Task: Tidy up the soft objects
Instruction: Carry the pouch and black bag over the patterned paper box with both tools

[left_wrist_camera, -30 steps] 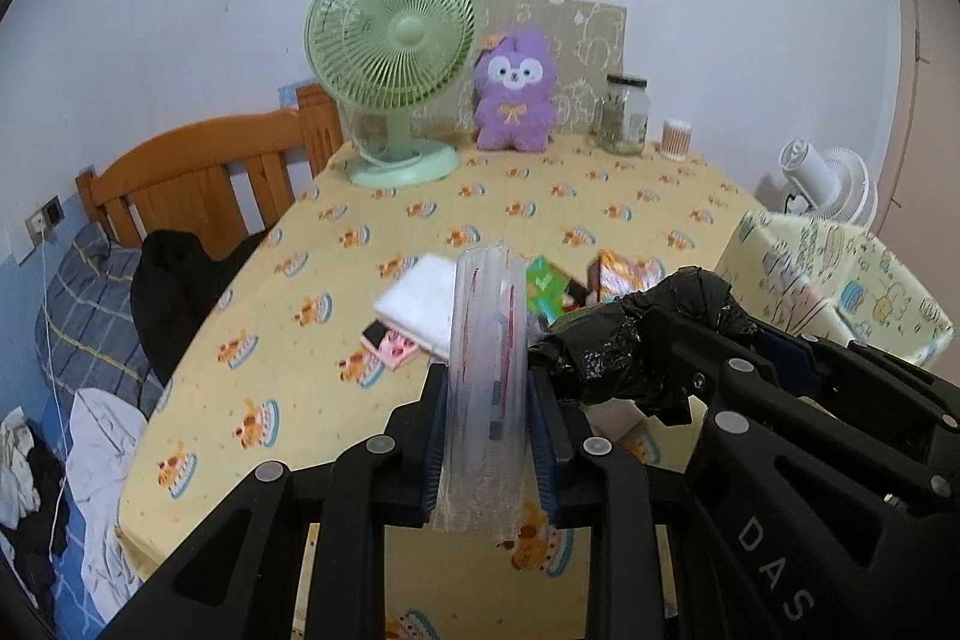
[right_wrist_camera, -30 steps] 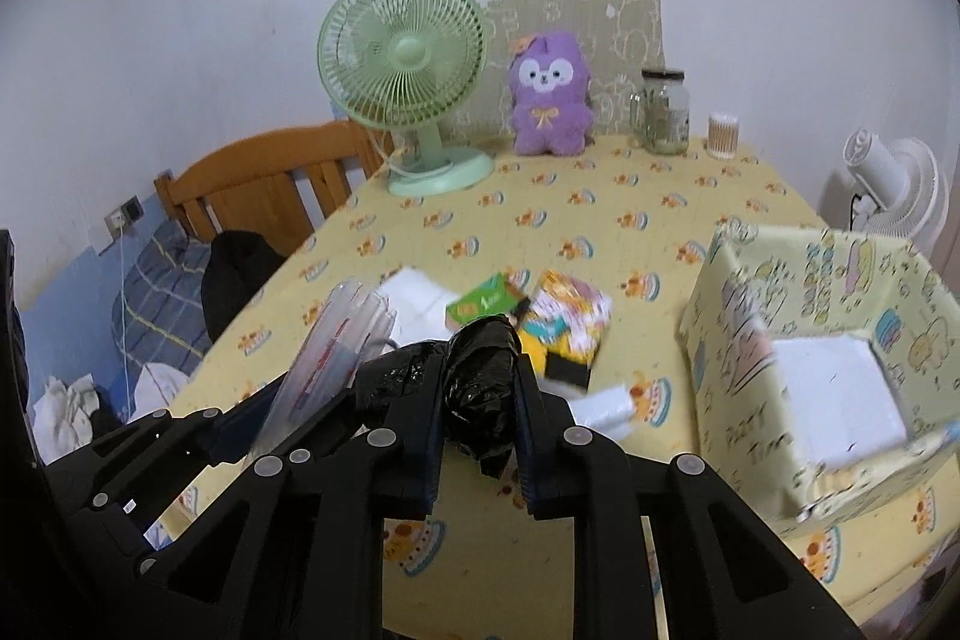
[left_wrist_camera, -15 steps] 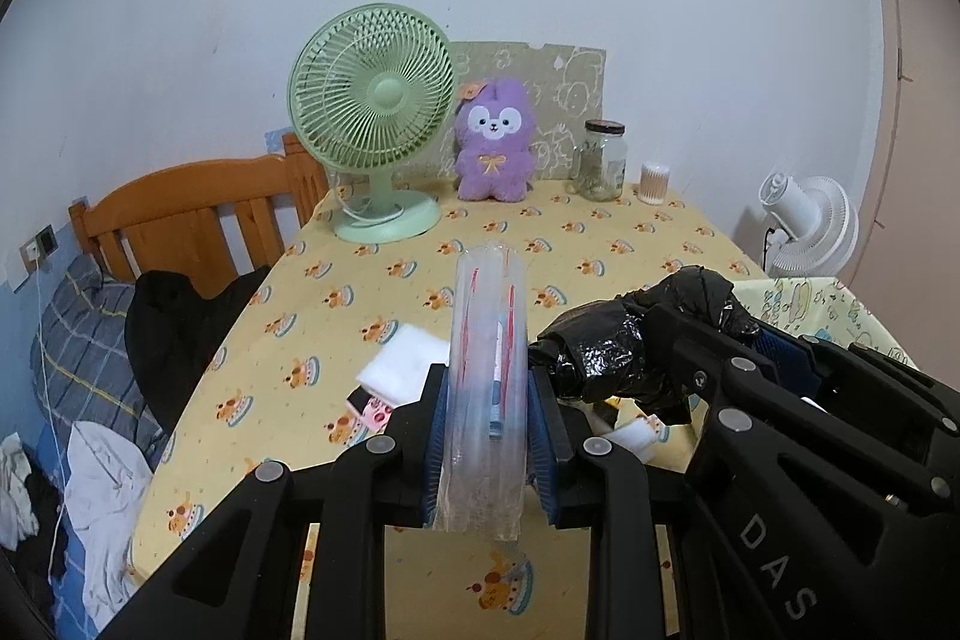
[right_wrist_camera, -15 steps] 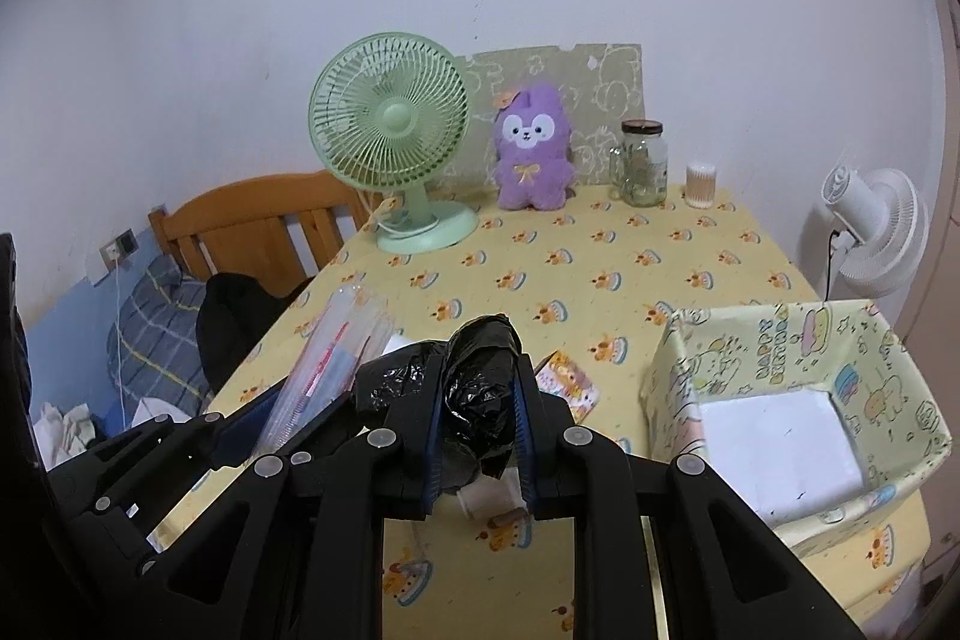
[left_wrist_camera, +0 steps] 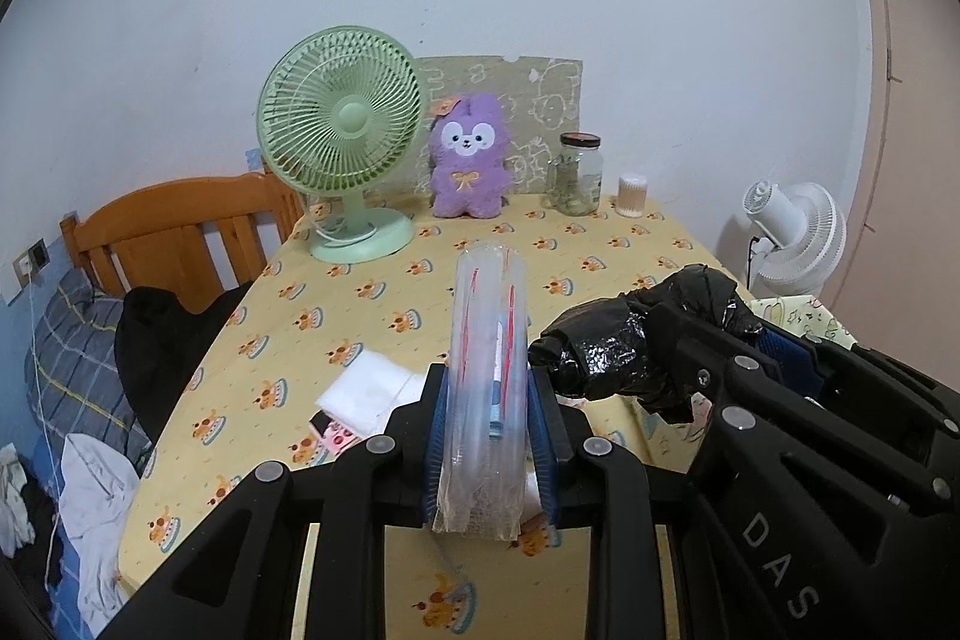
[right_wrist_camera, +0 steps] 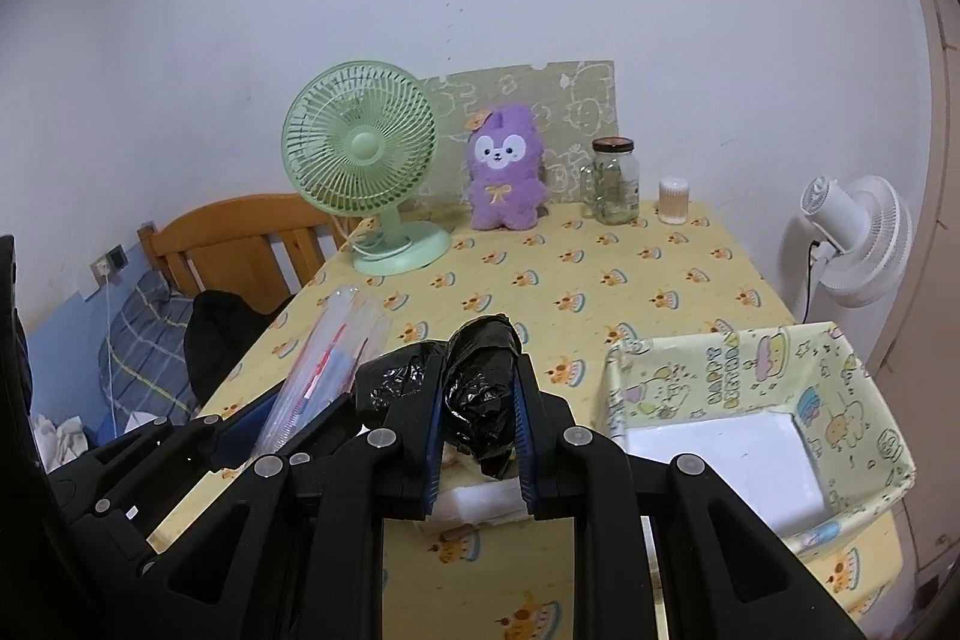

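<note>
My left gripper is shut on a clear plastic bag roll with red lines, held upright above the table; the roll also shows in the right wrist view. My right gripper is shut on a crumpled black plastic bag, which also shows in the left wrist view just right of the clear roll. A cloth-lined box with cartoon print and a white bottom sits low right. A white folded cloth and a pink packet lie on the table below the left gripper.
A yellow patterned tablecloth covers the table. At the back stand a green fan, a purple plush, a glass jar and a small cotton-swab pot. A wooden bed frame is left, a white fan right.
Both grippers have risen and pulled back from the table with their bags. The packets on the table have dropped out of sight under the grippers. The box now lies nearer the right gripper.
</note>
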`<act>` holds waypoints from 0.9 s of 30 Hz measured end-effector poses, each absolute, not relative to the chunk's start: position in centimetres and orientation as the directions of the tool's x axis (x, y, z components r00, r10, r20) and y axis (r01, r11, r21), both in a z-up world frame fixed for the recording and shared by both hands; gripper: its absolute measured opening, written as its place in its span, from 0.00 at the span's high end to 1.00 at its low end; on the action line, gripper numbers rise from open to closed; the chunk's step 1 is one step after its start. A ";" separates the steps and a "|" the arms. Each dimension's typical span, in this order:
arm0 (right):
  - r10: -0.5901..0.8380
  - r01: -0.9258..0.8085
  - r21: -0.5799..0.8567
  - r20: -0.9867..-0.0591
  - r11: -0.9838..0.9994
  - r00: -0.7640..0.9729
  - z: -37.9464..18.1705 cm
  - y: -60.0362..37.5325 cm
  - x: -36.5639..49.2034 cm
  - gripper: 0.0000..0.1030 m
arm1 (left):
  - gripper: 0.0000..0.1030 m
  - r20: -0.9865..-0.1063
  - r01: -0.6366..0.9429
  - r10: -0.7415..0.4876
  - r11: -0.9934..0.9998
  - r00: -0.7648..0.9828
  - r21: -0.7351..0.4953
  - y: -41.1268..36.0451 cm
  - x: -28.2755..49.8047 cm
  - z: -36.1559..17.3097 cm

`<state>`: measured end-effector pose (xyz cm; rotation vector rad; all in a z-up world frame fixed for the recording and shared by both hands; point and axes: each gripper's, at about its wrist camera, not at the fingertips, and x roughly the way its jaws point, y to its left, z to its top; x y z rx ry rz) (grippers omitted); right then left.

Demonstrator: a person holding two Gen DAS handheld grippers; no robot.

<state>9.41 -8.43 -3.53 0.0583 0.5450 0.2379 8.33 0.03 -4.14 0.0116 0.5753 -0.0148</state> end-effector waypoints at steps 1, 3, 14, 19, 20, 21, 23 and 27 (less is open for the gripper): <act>0.238 -0.206 0.119 -0.504 0.971 0.830 -3.4 -8.8 9.4 0.78 | 0.76 -0.542 0.019 -0.012 1.000 0.840 0.008 -0.2 8.4 -4.1; 0.234 -0.201 0.119 -0.500 0.972 0.834 -3.2 -9.5 9.5 0.78 | 0.76 -0.539 0.024 -0.015 1.000 0.842 0.009 -0.8 8.5 -3.9; 0.216 -0.186 0.109 -0.492 0.976 0.843 -2.7 -12.8 10.2 0.78 | 0.76 -0.529 0.040 -0.021 0.999 0.848 0.025 -4.3 9.5 -3.6; 0.204 -0.171 0.110 -0.482 0.979 0.852 -2.7 -14.3 10.3 0.78 | 0.76 -0.531 0.048 -0.027 0.998 0.847 0.026 -5.7 9.9 -3.7; 0.200 -0.167 0.111 -0.482 0.980 0.853 -2.7 -14.7 10.4 0.78 | 0.76 -0.532 0.051 -0.029 0.998 0.846 0.026 -6.0 10.0 -3.7; 0.196 -0.161 0.112 -0.482 0.981 0.854 -2.8 -15.1 10.4 0.78 | 0.76 -0.534 0.055 -0.033 0.998 0.845 0.027 -6.3 10.2 -3.8; 0.187 -0.151 0.114 -0.481 0.982 0.856 -2.9 -15.8 10.6 0.78 | 0.76 -0.537 0.064 -0.041 0.998 0.843 0.024 -7.0 10.4 -4.0; 0.167 -0.128 0.114 -0.478 0.985 0.862 -3.1 -17.4 10.6 0.78 | 0.76 -0.549 0.090 -0.071 0.996 0.833 0.008 -8.4 11.0 -4.3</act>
